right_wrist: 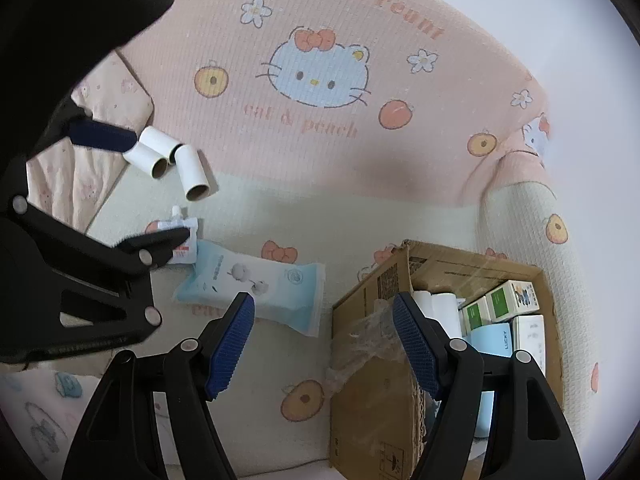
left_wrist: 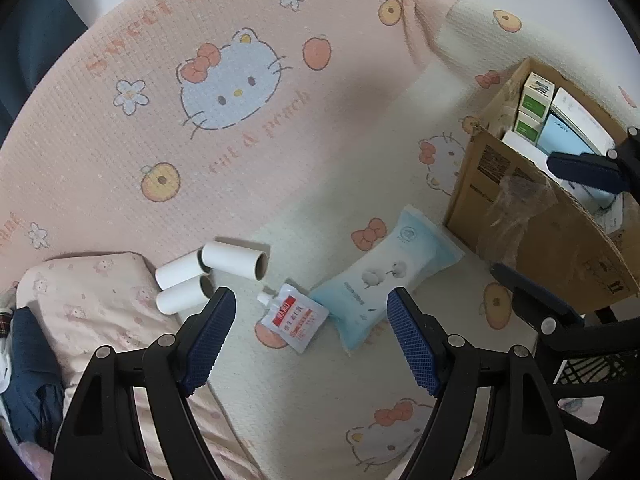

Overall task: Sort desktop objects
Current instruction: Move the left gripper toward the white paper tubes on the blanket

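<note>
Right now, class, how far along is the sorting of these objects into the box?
Done: small boxes already stand inside the cardboard box. In hand: nothing; the left gripper and right gripper both hover with open, empty jaws. Left: three white rolls, the small spouted pouch and the blue tissue pack lie loose on the blanket.

Three rolls (left_wrist: 208, 280) – two pouches (left_wrist: 384, 280) – one carton (left_wrist: 532, 232)

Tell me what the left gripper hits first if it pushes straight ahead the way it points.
Probably the small spouted pouch lying flat on the mat, just ahead of the left gripper, whose jaws stand open and empty. Depth is uncertain; the blue wipes pack lies beside it.
</note>
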Tool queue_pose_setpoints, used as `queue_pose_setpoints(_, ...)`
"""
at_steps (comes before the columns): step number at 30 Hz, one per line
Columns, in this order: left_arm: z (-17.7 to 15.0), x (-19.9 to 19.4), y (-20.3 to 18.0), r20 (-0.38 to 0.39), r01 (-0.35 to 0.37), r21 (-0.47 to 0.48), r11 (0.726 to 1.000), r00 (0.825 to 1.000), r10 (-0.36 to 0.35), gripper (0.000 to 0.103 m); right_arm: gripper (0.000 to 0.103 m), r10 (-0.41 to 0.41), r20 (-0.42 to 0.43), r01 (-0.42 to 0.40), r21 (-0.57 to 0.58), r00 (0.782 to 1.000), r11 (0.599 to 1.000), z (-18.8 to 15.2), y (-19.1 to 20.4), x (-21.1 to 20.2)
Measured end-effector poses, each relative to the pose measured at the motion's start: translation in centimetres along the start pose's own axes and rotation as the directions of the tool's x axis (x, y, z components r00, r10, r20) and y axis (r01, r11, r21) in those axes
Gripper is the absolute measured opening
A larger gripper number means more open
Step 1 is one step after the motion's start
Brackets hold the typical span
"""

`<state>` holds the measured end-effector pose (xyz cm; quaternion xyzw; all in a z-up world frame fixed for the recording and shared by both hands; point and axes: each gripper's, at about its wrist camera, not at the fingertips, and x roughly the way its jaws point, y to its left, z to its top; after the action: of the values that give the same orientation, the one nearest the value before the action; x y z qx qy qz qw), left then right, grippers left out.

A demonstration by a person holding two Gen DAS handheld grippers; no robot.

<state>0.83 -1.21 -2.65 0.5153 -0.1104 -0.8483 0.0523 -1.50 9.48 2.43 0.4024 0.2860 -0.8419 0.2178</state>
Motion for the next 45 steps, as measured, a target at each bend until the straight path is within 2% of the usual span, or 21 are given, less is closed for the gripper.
queue_pose_setpoints(5, -0.2, 0.4, 0.3, -0.016, -0.024, -0.006, 1.0, 1.0, 0.024, 0.081, 0.07, -0.002, 0.017, 0.001, 0.01, 1.0, 1.0, 0.6, -0.1, 0.0)
queue_pose_setpoints(11, -0.8, 1.7, 2.4, -0.047, 0.002, -0.083, 0.997, 0.999, -0.006, 0.081, 0.07, 0.02, 0.028, -0.019, -0.015, 0.999, 1.0, 1.7, 0.6, 0.5)
queue_pose_setpoints(16, -2.8, 3.7, 5.4, -0.094, 0.032, -0.219, 0.975, 0.994, -0.053, 0.081, 0.07, 0.114, 0.07, -0.112, -0.031, 0.991, 0.993, 2.8, 1.4, 2.1)
queue_pose_setpoints(19, -3.9, 4.4, 7.2, -0.061, 0.059, -0.269, 0.961, 0.995, -0.078, 0.081, 0.07, 0.194, 0.144, -0.188, -0.056, 0.97, 0.981, 2.9, 2.3, 2.8)
queue_pose_setpoints(21, -4.5, 4.8, 8.4, -0.036, 0.047, -0.293, 0.955, 0.998, -0.06, 0.081, 0.07, 0.223, 0.166, -0.211, -0.087, 0.961, 0.974, 2.8, 3.1, 3.4)
queue_pose_setpoints(24, -5.7, 5.6, 10.2, 0.012, 0.075, -0.352, 0.933, 0.997, -0.075, 0.081, 0.07, 0.224, 0.195, -0.195, -0.156, 0.955, 0.968, 2.1, 4.6, 4.2)
queue_pose_setpoints(26, -6.6, 6.9, 11.5, 0.026, 0.129, -0.418, 0.899, 0.991, -0.13, 0.081, 0.07, 0.24, 0.201, -0.207, -0.172, 0.95, 0.963, 1.7, 5.3, 5.1)
queue_pose_setpoints(30, -8.4, 9.3, 13.1, 0.067, 0.179, -0.493, 0.851, 0.984, -0.167, 0.078, 0.07, 0.333, 0.239, -0.309, -0.132, 0.912, 0.942, 1.4, 5.4, 7.2)
queue_pose_setpoints(32, -9.3, 10.5, 13.9, 0.087, 0.198, -0.528, 0.826, 0.98, -0.179, 0.075, 0.07, 0.352, 0.239, -0.339, -0.095, 0.905, 0.936, 1.8, 5.6, 8.4)
queue_pose_setpoints(36, -10.9, 12.7, 15.6, 0.141, 0.295, -0.623, 0.725, 0.953, -0.267, 0.071, 0.07, 0.391, 0.259, -0.38, -0.096, 0.883, 0.92, 3.5, 6.4, 9.7)
queue_pose_setpoints(37, -11.1, 13.4, 16.1, 0.156, 0.327, -0.654, 0.682, 0.941, -0.301, 0.071, 0.07, 0.402, 0.263, -0.385, -0.116, 0.877, 0.915, 4.1, 6.8, 10.0)
queue_pose_setpoints(39, -11.5, 14.4, 16.6, 0.209, 0.383, -0.683, 0.622, 0.918, -0.336, 0.071, 0.07, 0.404, 0.271, -0.381, -0.135, 0.874, 0.915, 5.3, 7.7, 10.9)
queue_pose_setpoints(40, -11.7, 15.4, 17.1, 0.238, 0.406, -0.702, 0.585, 0.908, -0.345, 0.071, 0.07, 0.403, 0.27, -0.38, -0.135, 0.875, 0.915, 5.8, 8.0, 11.4)
queue_pose_setpoints(41, -11.9, 16.2, 17.4, 0.243, 0.408, -0.723, 0.557, 0.906, -0.347, 0.071, 0.07, 0.389, 0.265, -0.366, -0.136, 0.882, 0.921, 6.2, 8.4, 12.1)
queue_pose_setpoints(42, -12.1, 17.1, 17.7, 0.248, 0.411, -0.748, 0.521, 0.901, -0.356, 0.065, 0.07, 0.358, 0.257, -0.331, -0.141, 0.898, 0.933, 6.7, 9.0, 12.9)
queue_pose_setpoints(43, -12.3, 18.2, 18.2, 0.263, 0.427, -0.771, 0.472, 0.889, -0.374, 0.06, 0.07, 0.34, 0.251, -0.31, -0.149, 0.907, 0.939, 6.9, 9.5, 13.6)
queue_pose_setpoints(45, -12.6, 20.2, 18.9, 0.281, 0.437, -0.813, 0.385, 0.873, -0.399, 0.047, 0.07, 0.333, 0.235, -0.295, -0.182, 0.913, 0.938, 7.0, 10.4, 14.8)
